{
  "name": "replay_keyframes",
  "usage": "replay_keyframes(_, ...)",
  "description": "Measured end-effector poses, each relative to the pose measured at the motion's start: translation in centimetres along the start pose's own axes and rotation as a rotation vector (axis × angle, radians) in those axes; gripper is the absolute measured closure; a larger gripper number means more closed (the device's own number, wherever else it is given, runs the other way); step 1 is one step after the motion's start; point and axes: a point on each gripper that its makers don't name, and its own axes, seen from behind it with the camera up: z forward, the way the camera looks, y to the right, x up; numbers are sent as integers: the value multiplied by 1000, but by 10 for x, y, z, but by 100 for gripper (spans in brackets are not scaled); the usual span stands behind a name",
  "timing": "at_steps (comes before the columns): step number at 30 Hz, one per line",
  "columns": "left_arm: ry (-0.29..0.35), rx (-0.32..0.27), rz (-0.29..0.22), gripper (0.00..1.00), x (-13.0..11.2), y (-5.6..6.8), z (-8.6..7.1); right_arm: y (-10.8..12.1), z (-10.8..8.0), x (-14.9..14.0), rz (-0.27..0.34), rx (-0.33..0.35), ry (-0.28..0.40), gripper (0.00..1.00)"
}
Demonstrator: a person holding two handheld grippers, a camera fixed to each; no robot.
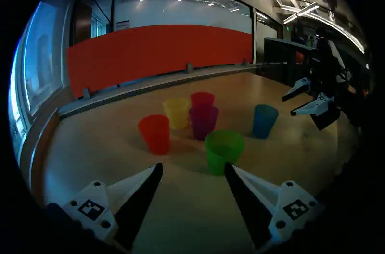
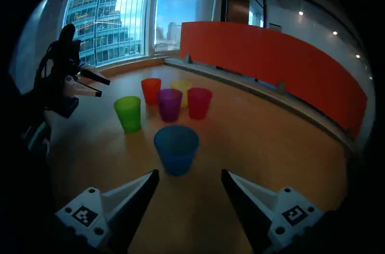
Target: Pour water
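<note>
Several plastic cups stand upright on a wooden table [image 1: 192, 210]. In the left gripper view my left gripper [image 1: 193, 170] is open, just short of the green cup [image 1: 224, 151]; the orange cup [image 1: 155, 133], yellow cup [image 1: 176, 112], purple cup [image 1: 203, 121], red cup [image 1: 202, 98] and blue cup [image 1: 264, 120] lie beyond. My right gripper [image 1: 296, 103] hangs open at the far right. In the right gripper view my right gripper [image 2: 190, 173] is open right before the blue cup [image 2: 176, 149]. Farther off stand the green cup [image 2: 128, 113], purple cup [image 2: 170, 104] and red cup [image 2: 199, 102]. The left gripper [image 2: 101, 85] shows at the left.
An orange partition [image 1: 159, 52] runs along the table's far edge. Large windows [image 2: 110, 13] look onto city buildings. A person's dark sleeve [image 2: 33, 124] is at the left of the right gripper view.
</note>
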Motion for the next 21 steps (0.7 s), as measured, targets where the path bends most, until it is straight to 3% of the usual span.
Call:
replay_keyframes(8,100,89,-44,5,15,-17,-11,18,-17,13,64,-104,71,0)
replay_keyframes(21,248,210,-74,5,42,-33,-27,55,-34,36,133,-301,196,0)
